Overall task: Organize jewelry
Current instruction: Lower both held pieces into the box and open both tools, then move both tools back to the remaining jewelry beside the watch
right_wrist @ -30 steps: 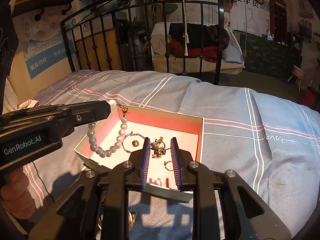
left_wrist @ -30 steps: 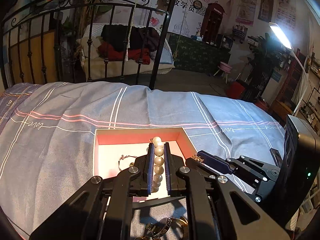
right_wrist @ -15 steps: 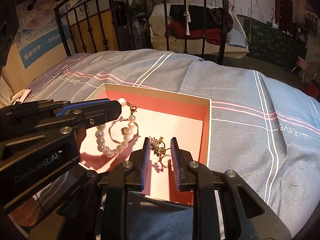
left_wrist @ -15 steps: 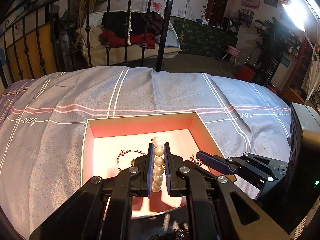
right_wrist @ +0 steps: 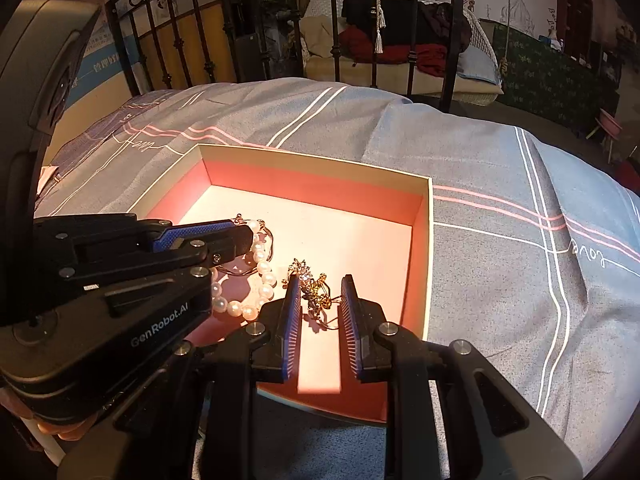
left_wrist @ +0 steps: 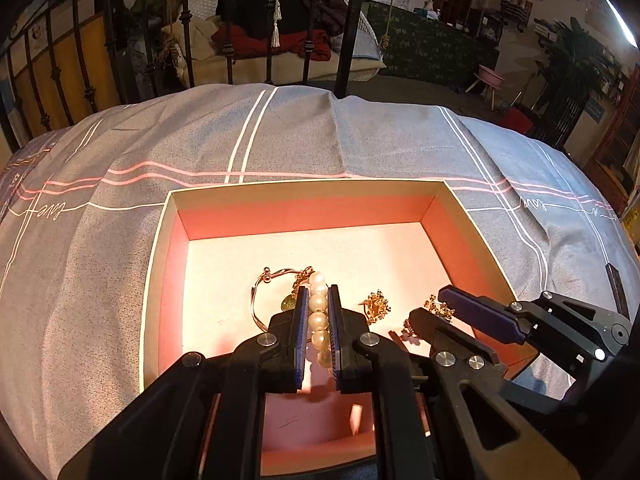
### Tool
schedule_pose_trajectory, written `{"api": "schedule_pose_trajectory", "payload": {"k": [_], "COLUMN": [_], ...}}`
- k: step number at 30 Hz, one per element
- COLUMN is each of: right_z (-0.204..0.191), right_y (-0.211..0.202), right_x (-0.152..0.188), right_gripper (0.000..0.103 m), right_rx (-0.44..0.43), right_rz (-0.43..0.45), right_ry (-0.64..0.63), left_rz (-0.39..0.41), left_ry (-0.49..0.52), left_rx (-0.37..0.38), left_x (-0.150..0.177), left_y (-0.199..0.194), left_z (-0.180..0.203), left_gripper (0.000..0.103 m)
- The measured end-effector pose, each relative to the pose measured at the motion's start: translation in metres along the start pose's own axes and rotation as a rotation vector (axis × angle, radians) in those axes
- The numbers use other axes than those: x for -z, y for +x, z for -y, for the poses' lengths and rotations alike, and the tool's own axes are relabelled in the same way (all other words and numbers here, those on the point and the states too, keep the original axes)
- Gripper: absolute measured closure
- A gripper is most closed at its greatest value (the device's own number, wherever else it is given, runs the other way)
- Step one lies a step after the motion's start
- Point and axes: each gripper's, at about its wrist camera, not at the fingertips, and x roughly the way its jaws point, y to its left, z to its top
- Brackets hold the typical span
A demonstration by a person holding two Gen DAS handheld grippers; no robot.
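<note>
An open box with red inner walls and a pale floor lies on the bed; it also shows in the right wrist view. My left gripper is shut on a pearl bracelet, whose loop rests on the box floor. A thin gold bangle lies under it. My right gripper is open low inside the box, with a gold ornamental piece lying between its fingers. Another small gold piece lies on the floor.
The box sits on a grey-blue bedsheet with white and pink stripes. A black iron bed frame stands behind it. The right gripper sits close to the left one inside the box.
Both grippers have moved forward and down into the box. The pearl bracelet went from hanging in the air to resting on the box floor. The right jaws have widened and the gold piece now lies between them.
</note>
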Motion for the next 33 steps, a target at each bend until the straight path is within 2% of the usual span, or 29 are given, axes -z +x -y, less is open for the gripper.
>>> {"api": "schedule_pose_trajectory", "payload": {"k": [16,22,24,25,26,27,28,29,33], "right_z": [-0.001,-0.001,-0.001,-0.002,-0.003,-0.005,-0.008,-0.011,-0.017], "right_y": [0.001,0.001,-0.002,-0.004,-0.007,-0.011,-0.017,-0.022,-0.051], "right_x": [0.0,0.001,0.001,0.002,0.002,0.003,0.004,0.005,0.016], "right_gripper": [0.081,0.081,0.081,0.077,0.066,0.058,0.04,0.034,0.034], "right_rx": [0.003,0.008,0.017,0.024,0.017,0.02,0.03,0.043,0.046], "right_rz": [0.002,0.004,0.005,0.007,0.011,0.02,0.035,0.05,0.107], "right_ry": [0.0,-0.001,0.001,0.002,0.002,-0.001,-0.009,-0.016,-0.002], "left_rz": [-0.015,-0.02,0.0,0.018,0.035,0.053,0.075,0.095,0.155], "left_ry": [-0.018,-0.013,-0.013,-0.015,-0.019,-0.025,-0.031,-0.032,-0.04], "left_rx": [-0.014,-0.047,-0.059,-0.055,-0.049,-0.043,-0.033,-0.022,0.015], "left_x": [-0.004,-0.007,-0.009,-0.01,-0.011,-0.012,-0.012,-0.011,0.005], "left_y": [0.007,0.006,-0.001,-0.008,-0.016,-0.024,-0.034,-0.044,-0.081], "left_z": [-0.002,-0.001,-0.002,-0.003,-0.005,-0.006,-0.007,-0.007,-0.012], "left_gripper": [0.094,0.093,0.091,0.085,0.079,0.069,0.063,0.062,0.059]}}
